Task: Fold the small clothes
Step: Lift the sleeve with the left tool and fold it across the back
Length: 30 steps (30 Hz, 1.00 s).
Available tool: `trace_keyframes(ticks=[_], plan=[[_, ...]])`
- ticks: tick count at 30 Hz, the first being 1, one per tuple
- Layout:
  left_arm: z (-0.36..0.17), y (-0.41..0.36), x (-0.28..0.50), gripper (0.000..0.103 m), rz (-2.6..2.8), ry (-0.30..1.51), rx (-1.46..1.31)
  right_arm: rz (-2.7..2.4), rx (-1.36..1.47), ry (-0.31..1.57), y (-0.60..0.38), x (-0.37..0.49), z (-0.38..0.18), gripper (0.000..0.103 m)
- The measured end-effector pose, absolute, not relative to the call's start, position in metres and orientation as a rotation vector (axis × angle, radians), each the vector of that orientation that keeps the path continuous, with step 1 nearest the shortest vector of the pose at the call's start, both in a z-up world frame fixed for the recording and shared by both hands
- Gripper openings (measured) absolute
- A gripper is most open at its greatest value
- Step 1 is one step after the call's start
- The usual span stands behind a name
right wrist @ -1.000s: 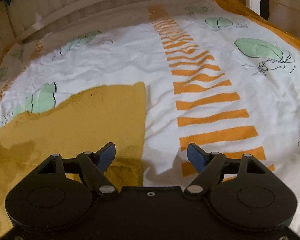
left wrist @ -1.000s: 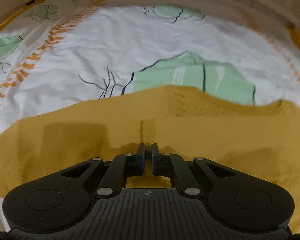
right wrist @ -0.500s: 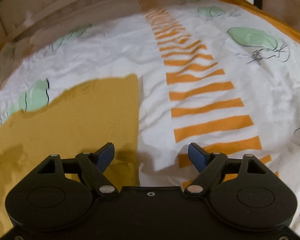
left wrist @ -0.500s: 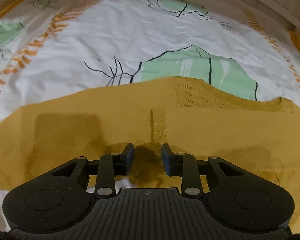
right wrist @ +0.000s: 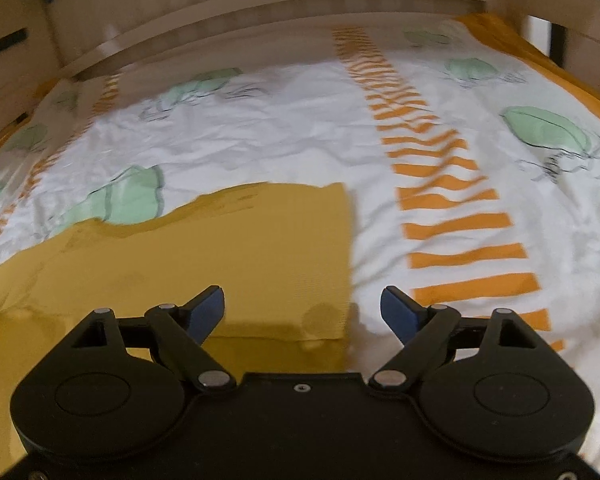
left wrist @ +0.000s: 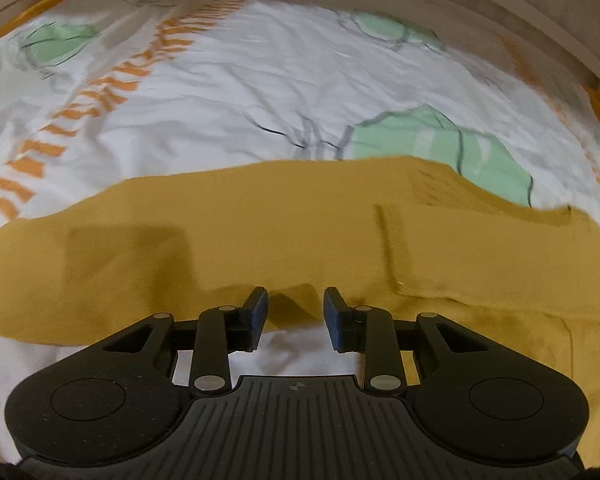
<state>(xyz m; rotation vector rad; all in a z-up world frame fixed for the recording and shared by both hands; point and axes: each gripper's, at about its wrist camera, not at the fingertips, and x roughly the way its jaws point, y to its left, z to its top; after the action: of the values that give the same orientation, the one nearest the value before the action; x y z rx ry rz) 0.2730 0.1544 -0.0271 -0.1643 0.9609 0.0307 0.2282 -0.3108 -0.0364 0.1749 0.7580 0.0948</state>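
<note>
Lying flat across the bed, the mustard-yellow knitted garment has one layer doubled over another, its straight folded edge running beside the orange-striped band of the white leaf-printed bedsheet, probably so the folds can be squared on a soft, even surface. The left gripper hovers at the garment's near hem, fingers moderately parted and holding nothing, seemingly ready to pick an edge. The right gripper spreads wide over the folded corner, empty too, likely poised for the next fold. A pale wooden bed rail curves behind.
</note>
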Motion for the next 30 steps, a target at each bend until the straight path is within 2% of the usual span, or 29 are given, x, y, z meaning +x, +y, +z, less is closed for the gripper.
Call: trace_keyframes(ticks=[9,21,26,30], plan=[[-0.001,0.25,0.256,0.032,0.186,0.876,-0.337,0.259,0.223,0.776,-0.254,0.208,-0.036,0.087],[-0.008,0.378,0.209,0.033,0.42,0.828,-0.526,0.371,0.28,0.82,-0.163,0.192,-0.033,0.092],[-0.015,0.413,0.183,0.042,0.448,0.805,-0.67,0.422,0.277,0.815,-0.129,0.195,-0.028,0.092],[-0.027,0.426,0.172,0.045,0.434,0.822,-0.765,0.449,0.286,0.805,-0.113,0.197,-0.023,0.092]])
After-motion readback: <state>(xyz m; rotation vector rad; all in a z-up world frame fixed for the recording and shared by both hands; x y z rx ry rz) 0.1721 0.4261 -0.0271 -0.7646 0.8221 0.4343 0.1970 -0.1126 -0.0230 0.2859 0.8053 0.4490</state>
